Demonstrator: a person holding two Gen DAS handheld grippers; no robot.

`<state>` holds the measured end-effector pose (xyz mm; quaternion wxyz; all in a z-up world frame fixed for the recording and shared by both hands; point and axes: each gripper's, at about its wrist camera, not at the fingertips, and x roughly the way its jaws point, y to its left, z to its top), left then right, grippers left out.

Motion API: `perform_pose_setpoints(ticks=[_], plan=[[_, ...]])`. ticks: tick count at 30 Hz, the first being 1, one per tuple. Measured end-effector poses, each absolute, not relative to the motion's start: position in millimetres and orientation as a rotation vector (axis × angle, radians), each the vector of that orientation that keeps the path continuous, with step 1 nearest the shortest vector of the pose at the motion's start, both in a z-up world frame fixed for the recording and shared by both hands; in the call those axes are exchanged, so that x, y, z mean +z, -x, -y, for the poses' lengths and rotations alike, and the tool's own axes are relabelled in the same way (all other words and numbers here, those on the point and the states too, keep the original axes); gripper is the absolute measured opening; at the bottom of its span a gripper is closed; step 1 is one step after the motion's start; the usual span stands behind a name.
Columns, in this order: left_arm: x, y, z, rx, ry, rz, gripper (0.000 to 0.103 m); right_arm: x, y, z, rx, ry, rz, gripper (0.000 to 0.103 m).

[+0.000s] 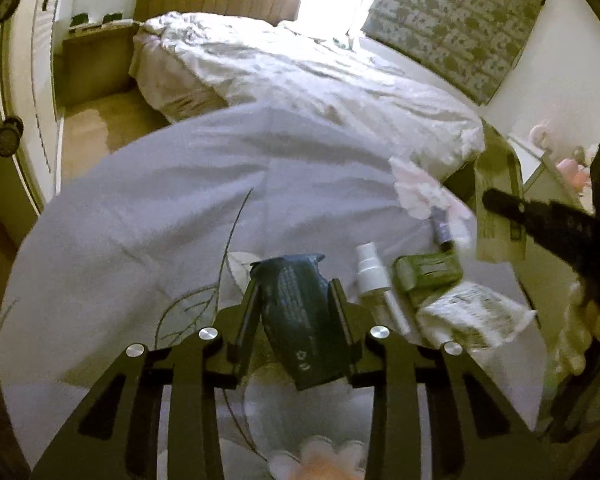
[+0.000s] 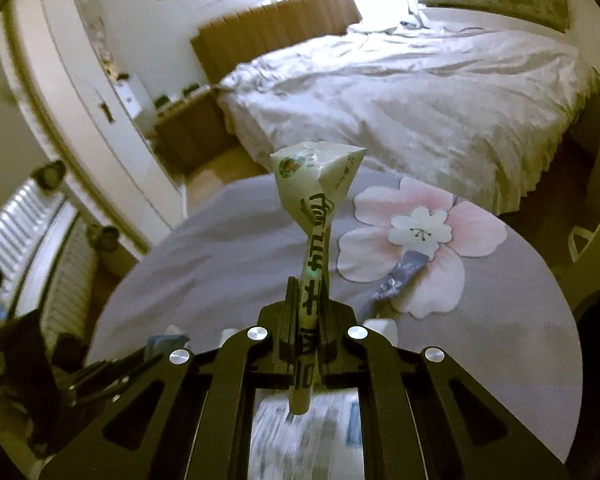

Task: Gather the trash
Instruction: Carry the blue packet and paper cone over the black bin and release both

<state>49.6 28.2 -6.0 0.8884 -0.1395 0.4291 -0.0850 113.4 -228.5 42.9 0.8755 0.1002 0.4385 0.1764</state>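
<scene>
Over the grey flowered bedspread [image 1: 140,216], both grippers carry litter. The left gripper [image 1: 296,300] has its fingers pinching a dark blue wrapper [image 1: 300,312] across its middle; the right gripper [image 2: 306,320] squeezes a pale printed wrapper [image 2: 312,200] by its flattened lower half, the puffed top standing free above the fingers. Both look light, thin and crinkly, likely to slip or fold, so a firm pinch across a flat stretch suits them. Beside the left gripper, on the bedspread, lie a white spray bottle [image 1: 370,272], a green packet [image 1: 426,274] and a crumpled white wrapper [image 1: 472,312], probably equally light.
</scene>
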Motion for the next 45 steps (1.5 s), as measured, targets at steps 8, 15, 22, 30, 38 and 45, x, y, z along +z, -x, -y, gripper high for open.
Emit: perform_pose_setpoints(ticks=[8, 15, 22, 30, 38, 45], plan=[[41.1, -38.3, 0.9, -0.252, 0.271, -0.813, 0.033, 79.3, -68.1, 278.0, 0.381, -0.327, -0.815, 0.009], [77.4, -39.8, 53.1, -0.375, 0.234, -0.759, 0.034, 101.1, -34.9, 343.0, 0.312, -0.412, -0.731, 0.009], [96.9, -44.6, 125.2, -0.516, 0.165, -0.731, 0.034, 109.2, -6.5, 414.6, 0.194, -0.484, -0.663, 0.009], [107.5, -45.4, 190.0, -0.659, 0.125, -0.714, 0.034, 105.8, 22.7, 483.8, 0.066, -0.55, -0.614, 0.009], [103.0, -48.8, 248.4, -0.777, 0.084, -0.737, 0.034, 92.3, 43.2, 533.2, -0.044, -0.581, -0.606, 0.009], [89.6, -55.2, 292.9, -0.833, 0.051, -0.777, 0.034, 77.1, 48.5, 552.7, -0.118, -0.588, -0.628, 0.009]])
